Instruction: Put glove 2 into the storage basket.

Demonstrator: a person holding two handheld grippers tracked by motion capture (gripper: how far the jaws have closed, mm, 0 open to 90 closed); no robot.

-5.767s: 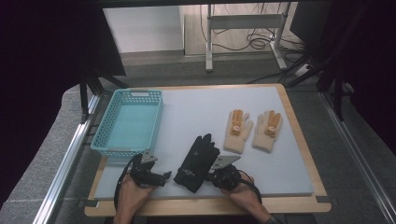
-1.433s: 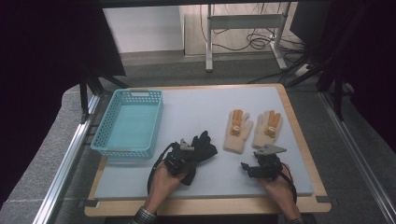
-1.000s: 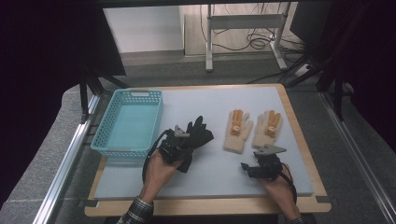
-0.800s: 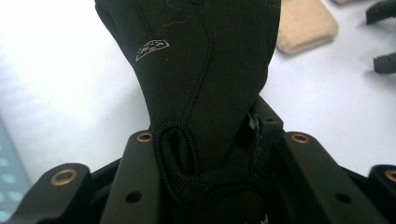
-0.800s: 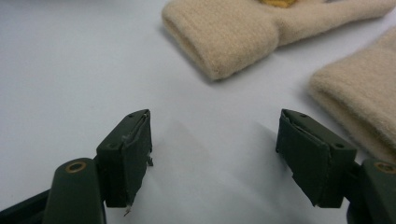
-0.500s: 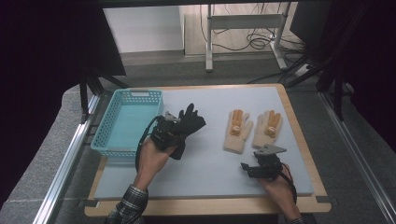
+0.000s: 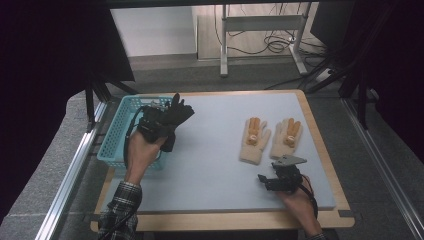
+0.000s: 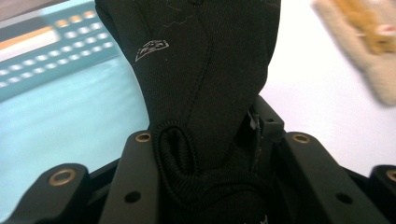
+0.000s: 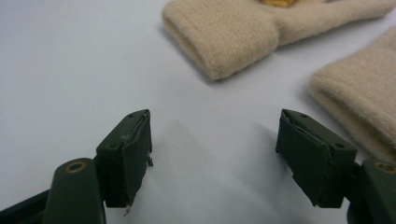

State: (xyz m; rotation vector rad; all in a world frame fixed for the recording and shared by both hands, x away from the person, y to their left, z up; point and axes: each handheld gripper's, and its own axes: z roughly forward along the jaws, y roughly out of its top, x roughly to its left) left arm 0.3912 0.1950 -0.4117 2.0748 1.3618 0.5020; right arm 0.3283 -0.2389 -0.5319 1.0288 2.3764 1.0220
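Already the black glove [image 7: 176, 116] is off the bench [image 7: 210, 155] and up in the air, pinched at its cuff between the left tongs [image 7: 159, 126]. In the left gripper view the jaws stand close together with the ribbed cuff bunched between them, and the glove's fingers rise away from the camera. From the high view the glove hangs right at the near right rim of the turquoise basket [image 7: 116, 137], partly over its edge, so I judge the carry nearly done. What is left for this glove is to bring it fully above the basket's floor and let the jaws part so it drops inside. Nothing lies in the basket that I can make out, though the hand and glove hide part of it.

The two beige knitted gloves [image 7: 271, 140], each with an orange figure on the back, lie flat side by side on the right half of the bench, just apart from one another and untouched. The right tongs [image 7: 264, 181] rest low on the bench just short of their cuffs, jaws wide apart with nothing between them, as the right gripper view shows. If those gloves are bound for the basket as well, most of the work lies ahead: one glove close to delivery, two not yet picked up.
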